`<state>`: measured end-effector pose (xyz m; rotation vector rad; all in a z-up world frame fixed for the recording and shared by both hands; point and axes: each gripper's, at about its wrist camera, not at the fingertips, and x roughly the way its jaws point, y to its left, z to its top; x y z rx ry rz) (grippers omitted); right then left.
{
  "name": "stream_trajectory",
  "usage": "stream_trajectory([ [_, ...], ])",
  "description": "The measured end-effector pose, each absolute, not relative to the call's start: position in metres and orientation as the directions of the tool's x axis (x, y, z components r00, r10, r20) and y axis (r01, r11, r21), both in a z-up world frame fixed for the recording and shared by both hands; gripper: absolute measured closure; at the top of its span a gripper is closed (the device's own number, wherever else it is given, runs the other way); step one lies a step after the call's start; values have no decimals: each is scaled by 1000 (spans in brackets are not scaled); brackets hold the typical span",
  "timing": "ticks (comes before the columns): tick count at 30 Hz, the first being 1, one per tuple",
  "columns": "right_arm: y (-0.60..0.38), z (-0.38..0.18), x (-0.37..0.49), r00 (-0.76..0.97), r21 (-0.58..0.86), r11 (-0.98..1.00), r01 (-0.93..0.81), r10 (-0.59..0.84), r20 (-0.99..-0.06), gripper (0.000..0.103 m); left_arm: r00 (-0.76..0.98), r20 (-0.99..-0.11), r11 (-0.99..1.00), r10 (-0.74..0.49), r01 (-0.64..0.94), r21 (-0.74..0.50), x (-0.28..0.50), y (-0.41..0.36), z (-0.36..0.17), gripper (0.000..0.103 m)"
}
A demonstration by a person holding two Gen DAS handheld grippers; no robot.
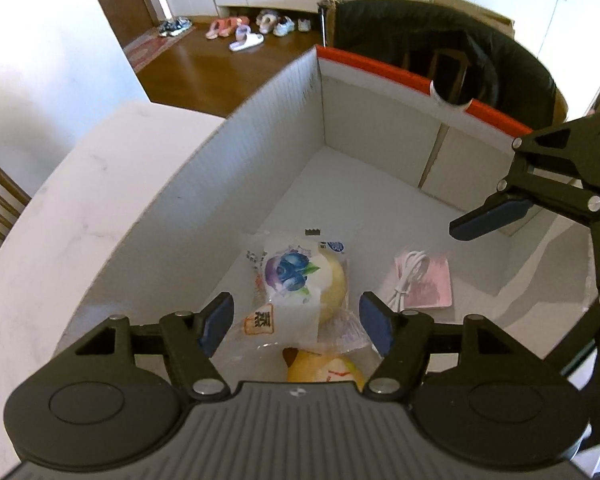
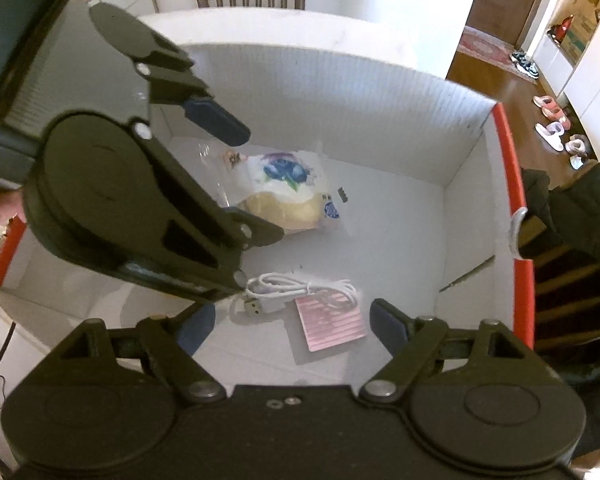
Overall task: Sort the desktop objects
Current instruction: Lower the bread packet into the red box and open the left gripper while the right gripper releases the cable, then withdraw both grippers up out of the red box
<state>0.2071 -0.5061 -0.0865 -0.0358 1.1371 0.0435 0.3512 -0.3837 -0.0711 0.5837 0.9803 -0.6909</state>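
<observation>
Left wrist view: both grippers are hovering over the sorting box [image 1: 260, 136].
The left gripper [image 1: 296, 322] is gaping wide, empty, above the wrapped bun [image 1: 300, 280]; the right gripper [image 2: 290, 326] is likewise spread and holding nothing over the white cable [image 2: 296, 290] and pink card [image 2: 332, 320], seemingly just deposited.

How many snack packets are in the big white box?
2 that I can see. The blueberry bun packet lies on the floor of the box. A yellow packet sits just nearer, partly hidden behind the left gripper. More may be hidden.
</observation>
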Motion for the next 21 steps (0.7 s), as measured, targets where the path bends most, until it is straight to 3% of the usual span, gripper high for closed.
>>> stream_trajectory([
  [21, -479, -16, 154, 635, 21, 998, -52, 49, -771, 19, 562, -751, 784, -347, 613, 96, 270, -318, 4, 35],
])
